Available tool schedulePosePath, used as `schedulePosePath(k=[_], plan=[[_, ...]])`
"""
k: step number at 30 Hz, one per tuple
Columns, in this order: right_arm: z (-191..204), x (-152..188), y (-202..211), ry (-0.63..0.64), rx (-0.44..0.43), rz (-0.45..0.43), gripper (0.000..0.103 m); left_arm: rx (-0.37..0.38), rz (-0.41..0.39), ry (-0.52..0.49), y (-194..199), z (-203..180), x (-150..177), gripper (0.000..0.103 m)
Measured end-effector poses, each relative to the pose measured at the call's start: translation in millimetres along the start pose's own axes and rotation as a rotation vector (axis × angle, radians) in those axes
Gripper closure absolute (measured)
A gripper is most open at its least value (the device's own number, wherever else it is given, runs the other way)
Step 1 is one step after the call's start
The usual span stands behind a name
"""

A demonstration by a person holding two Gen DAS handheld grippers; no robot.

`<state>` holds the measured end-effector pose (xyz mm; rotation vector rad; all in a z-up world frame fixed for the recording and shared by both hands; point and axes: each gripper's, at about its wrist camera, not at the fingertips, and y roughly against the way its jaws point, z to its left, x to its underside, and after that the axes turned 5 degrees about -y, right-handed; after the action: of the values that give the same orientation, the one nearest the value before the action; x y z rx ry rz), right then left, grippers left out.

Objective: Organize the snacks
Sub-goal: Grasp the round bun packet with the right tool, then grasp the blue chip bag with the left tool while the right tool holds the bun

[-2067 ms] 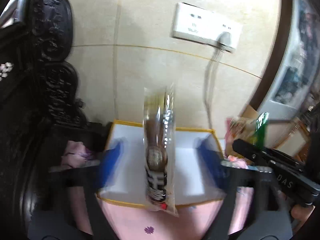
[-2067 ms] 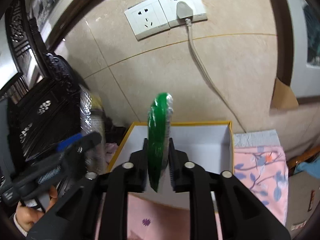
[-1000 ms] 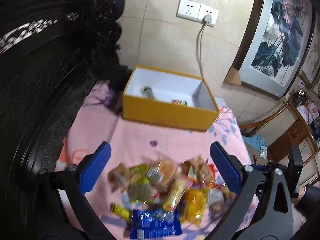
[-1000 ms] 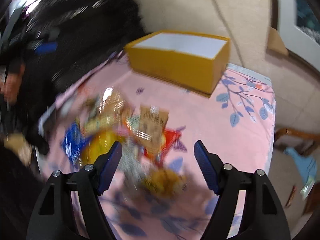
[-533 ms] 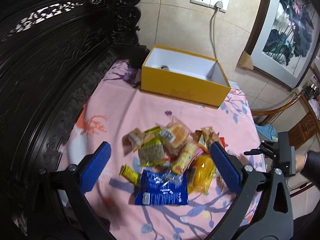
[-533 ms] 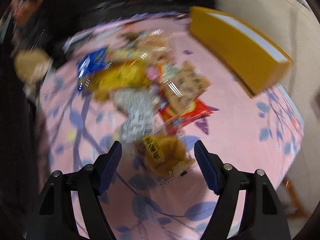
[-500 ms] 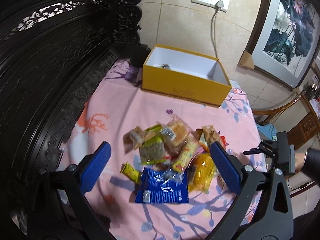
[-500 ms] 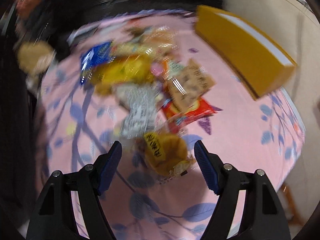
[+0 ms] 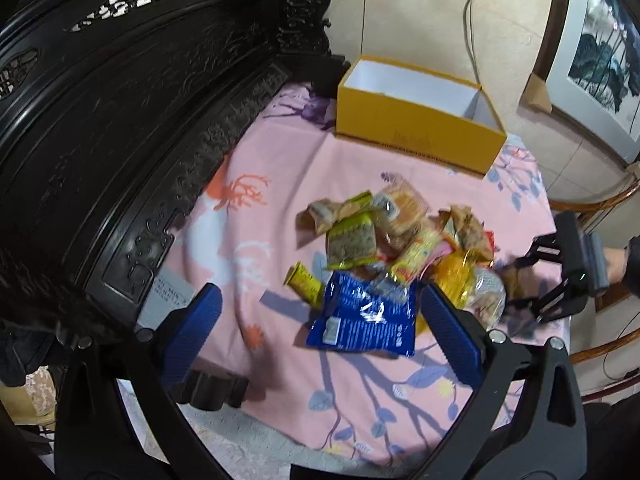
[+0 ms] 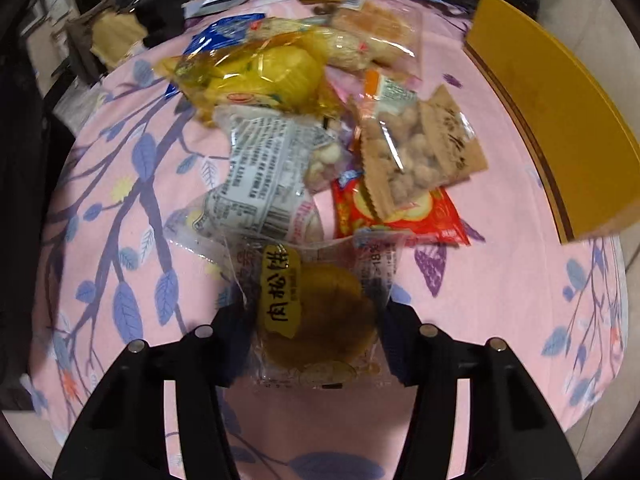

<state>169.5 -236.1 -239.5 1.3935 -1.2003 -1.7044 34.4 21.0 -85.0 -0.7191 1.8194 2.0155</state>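
1. Snacks pile [image 9: 400,256], left wrist view: mid-cloth, ahead of the left gripper [image 9: 316,332], whose jaws are wide and empty. Blue packet [image 9: 366,316] is nearest, its long axis across the jaws. One yellow box [image 9: 416,120] beyond; right gripper [image 9: 524,284] at the pile's right edge.
2. Right wrist view: right gripper [image 10: 314,320] straddles the round pastry packet [image 10: 316,316], jaws closing, pads not clearly pressing. Roughly seven packets visible; right hand nearer.

Your right gripper [image 10: 314,320] is tipped steeply down with its jaws closing, a wrapped round pastry [image 10: 316,320] sitting between them. Your left gripper [image 9: 316,324] hangs wide open, angled down, nothing between its blue pads [image 9: 192,328].
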Motion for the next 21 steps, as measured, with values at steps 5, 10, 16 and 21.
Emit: schedulePosePath(k=[5, 10, 16, 21], plan=[[-11.5, 24.1, 24.0, -0.239, 0.015, -0.073, 0.048, 0.027, 0.056, -0.044, -24.1, -9.3, 14.9, 0.002], [2.5, 43.8, 43.6, -0.470, 0.020, -0.165, 0.048, 0.068, 0.135, -0.097, -68.5, -25.5, 29.4, 0.002], [32.8, 55.5, 53.7, -0.544, 0.000, -0.192, 0.048, 0.102, 0.227, -0.177, -124.8, -49.9, 39.9, 0.002], [37.1, 50.1, 54.5, -0.595, -0.027, -0.210, 0.048, 0.091, 0.271, -0.213, -154.9, -64.6, 42.7, 0.002]])
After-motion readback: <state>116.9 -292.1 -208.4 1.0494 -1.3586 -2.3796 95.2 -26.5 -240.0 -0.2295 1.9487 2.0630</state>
